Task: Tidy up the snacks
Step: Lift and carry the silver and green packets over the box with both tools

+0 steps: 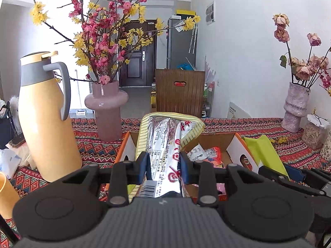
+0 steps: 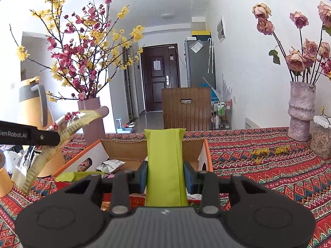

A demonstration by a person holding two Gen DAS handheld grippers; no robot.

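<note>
My left claw is clamped on a silver snack packet, my right claw on a green snack packet, both held above the open cardboard box.

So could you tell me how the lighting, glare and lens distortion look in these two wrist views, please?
Left wrist view: daylight blows out the upper-left corner, the silver snack packet glares, and the yellow thermos leans from fisheye bending. Right wrist view: the white wall is very bright, the green packet stays evenly lit and sharp, dark vignette fills the top corners, and the patterned tablecloth edge bows.
</note>
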